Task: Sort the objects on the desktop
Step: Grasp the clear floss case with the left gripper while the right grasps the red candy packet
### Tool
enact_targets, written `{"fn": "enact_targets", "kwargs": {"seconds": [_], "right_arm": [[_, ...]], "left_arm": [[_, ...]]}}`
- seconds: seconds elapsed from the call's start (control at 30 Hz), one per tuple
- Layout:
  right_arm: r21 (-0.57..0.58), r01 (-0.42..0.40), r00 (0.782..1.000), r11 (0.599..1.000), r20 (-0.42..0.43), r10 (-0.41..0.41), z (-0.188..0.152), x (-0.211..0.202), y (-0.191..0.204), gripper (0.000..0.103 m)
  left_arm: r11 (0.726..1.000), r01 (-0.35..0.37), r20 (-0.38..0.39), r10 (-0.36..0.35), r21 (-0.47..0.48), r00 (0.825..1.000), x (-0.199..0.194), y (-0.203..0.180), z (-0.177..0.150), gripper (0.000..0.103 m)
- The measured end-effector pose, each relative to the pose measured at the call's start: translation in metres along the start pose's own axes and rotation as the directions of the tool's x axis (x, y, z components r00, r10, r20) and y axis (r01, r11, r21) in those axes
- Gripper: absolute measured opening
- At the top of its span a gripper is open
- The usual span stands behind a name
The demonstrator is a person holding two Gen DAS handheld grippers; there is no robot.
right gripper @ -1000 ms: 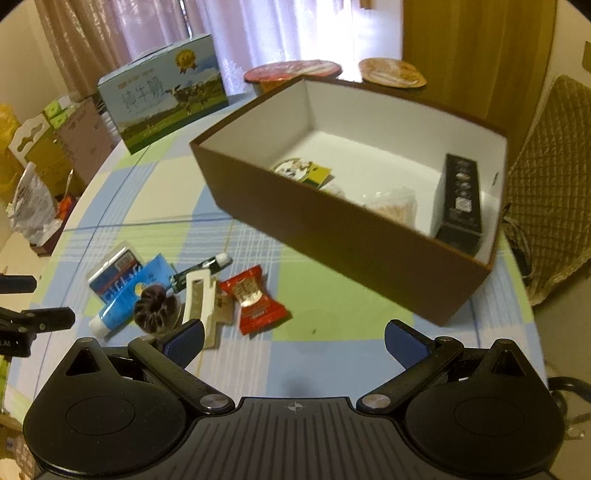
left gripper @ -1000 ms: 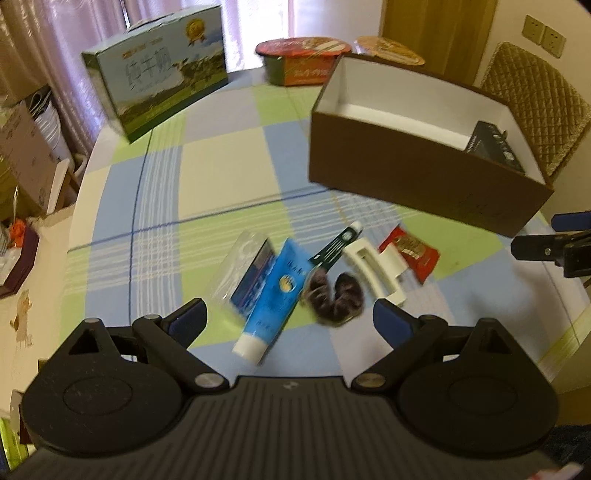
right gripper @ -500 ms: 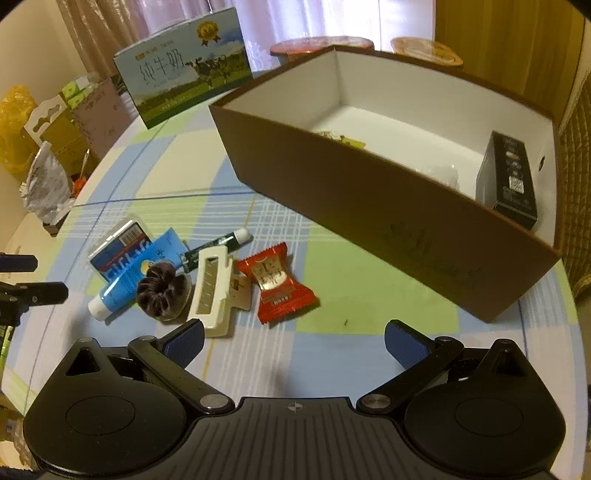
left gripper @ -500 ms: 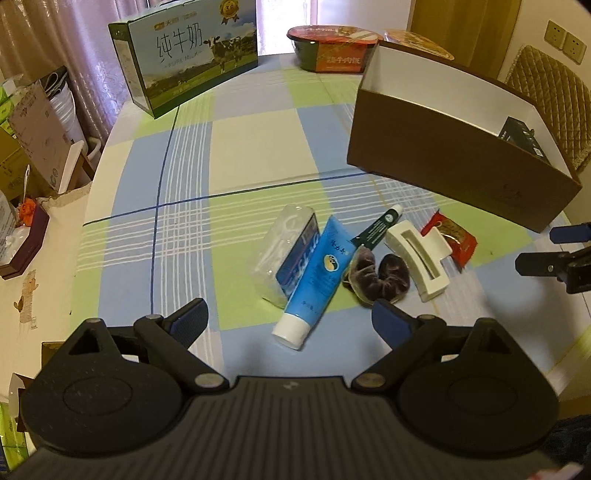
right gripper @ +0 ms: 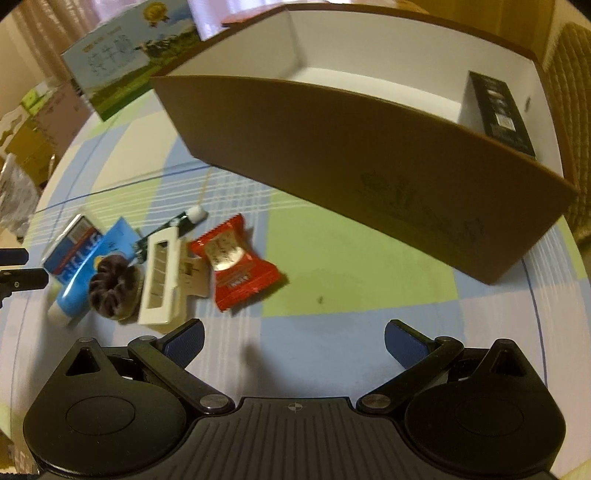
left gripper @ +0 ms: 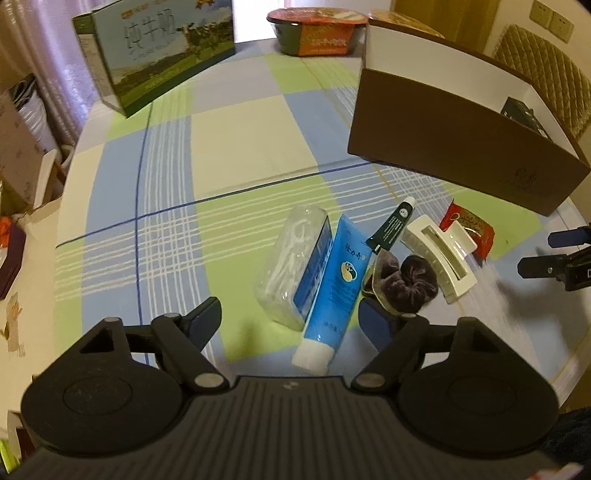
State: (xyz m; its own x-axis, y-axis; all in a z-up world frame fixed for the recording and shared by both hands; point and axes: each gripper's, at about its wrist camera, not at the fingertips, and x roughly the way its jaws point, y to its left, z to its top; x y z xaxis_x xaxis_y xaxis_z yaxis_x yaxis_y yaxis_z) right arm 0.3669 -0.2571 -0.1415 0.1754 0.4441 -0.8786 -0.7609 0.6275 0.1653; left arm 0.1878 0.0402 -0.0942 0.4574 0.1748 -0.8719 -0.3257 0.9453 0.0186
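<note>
A cluster lies on the checked tablecloth: a clear floss-pick pack (left gripper: 295, 262), a blue tube (left gripper: 332, 291), a small dark green tube (left gripper: 393, 225), a dark scrunchie (left gripper: 406, 284), a white hair claw (left gripper: 439, 258) and a red candy packet (left gripper: 467, 229). My left gripper (left gripper: 291, 317) is open, low over the blue tube's cap end. My right gripper (right gripper: 293, 341) is open, just in front of the candy packet (right gripper: 240, 266) and hair claw (right gripper: 162, 277). The brown box (right gripper: 369, 147) holds a black carton (right gripper: 502, 110).
A milk carton box (left gripper: 162, 55) stands at the far left of the table. Two instant noodle bowls (left gripper: 317, 31) sit behind the brown box (left gripper: 461, 147). A quilted chair (left gripper: 546, 81) stands right of the table. Cardboard boxes (left gripper: 18, 158) sit on the floor left.
Both grippers have come down and closer to the cluster. The left one now sits low over the blue tube; the right one has neared the candy packet. Both stay open.
</note>
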Motion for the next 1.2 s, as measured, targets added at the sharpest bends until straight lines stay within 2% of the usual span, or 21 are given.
{"fn": "enact_targets", "kwargs": {"seconds": [0.03, 0.27, 0.37, 0.43, 0.53, 0.63, 0.73, 0.83, 0.93, 1.03, 1.2], "right_arm": [[0.009, 0.008, 1.000, 1.000, -0.001, -0.008, 0.000, 0.001, -0.001, 0.101], [0.057, 0.040, 0.999, 0.998, -0.001, -0.040, -0.001, 0.004, -0.005, 0.101], [0.057, 0.052, 0.999, 0.997, 0.000, -0.052, -0.002, 0.005, -0.002, 0.101], [0.058, 0.061, 0.998, 0.996, -0.002, -0.061, -0.002, 0.006, 0.000, 0.101], [0.057, 0.063, 0.998, 0.996, 0.003, -0.063, -0.002, 0.008, 0.005, 0.101], [0.029, 0.055, 0.998, 0.998, 0.014, -0.056, 0.001, 0.010, 0.013, 0.101], [-0.029, 0.052, 0.998, 0.998, 0.037, -0.051, 0.003, 0.013, 0.023, 0.101], [-0.122, 0.044, 0.998, 0.992, 0.057, -0.037, 0.006, 0.017, 0.035, 0.101], [-0.254, 0.051, 0.997, 0.966, 0.068, -0.034, 0.008, 0.024, 0.048, 0.100], [-0.358, 0.027, 0.999, 0.933, 0.053, -0.008, 0.012, 0.033, 0.057, 0.085], [-0.472, -0.031, 0.999, 0.881, 0.015, 0.043, 0.022, 0.052, 0.064, 0.072]], "left_arm": [[1.000, 0.006, -0.005, -0.006, 0.008, 1.000, 0.003, 0.001, 0.002, 0.071], [0.995, 0.081, -0.039, -0.078, 0.066, 0.996, 0.030, 0.012, 0.017, 0.068], [0.989, 0.117, -0.056, -0.112, 0.087, 0.992, 0.042, 0.015, 0.023, 0.054], [0.986, 0.142, -0.068, -0.136, 0.092, 0.988, 0.050, 0.016, 0.027, 0.041], [0.980, 0.176, -0.070, -0.170, 0.090, 0.983, 0.057, 0.019, 0.029, 0.031], [0.977, 0.192, -0.056, -0.188, 0.096, 0.981, 0.055, 0.021, 0.026, 0.026], [0.981, 0.170, -0.042, -0.167, 0.089, 0.985, 0.051, 0.027, 0.019, 0.025], [0.987, 0.156, -0.040, -0.155, 0.043, 0.987, 0.047, 0.039, 0.012, 0.025], [0.992, 0.124, -0.039, -0.124, -0.003, 0.992, 0.040, 0.052, 0.003, 0.025], [0.994, 0.097, -0.039, -0.099, -0.049, 0.994, 0.034, 0.061, -0.006, 0.025], [0.991, 0.047, -0.038, -0.052, -0.129, 0.998, 0.024, 0.068, -0.019, 0.025]]}}
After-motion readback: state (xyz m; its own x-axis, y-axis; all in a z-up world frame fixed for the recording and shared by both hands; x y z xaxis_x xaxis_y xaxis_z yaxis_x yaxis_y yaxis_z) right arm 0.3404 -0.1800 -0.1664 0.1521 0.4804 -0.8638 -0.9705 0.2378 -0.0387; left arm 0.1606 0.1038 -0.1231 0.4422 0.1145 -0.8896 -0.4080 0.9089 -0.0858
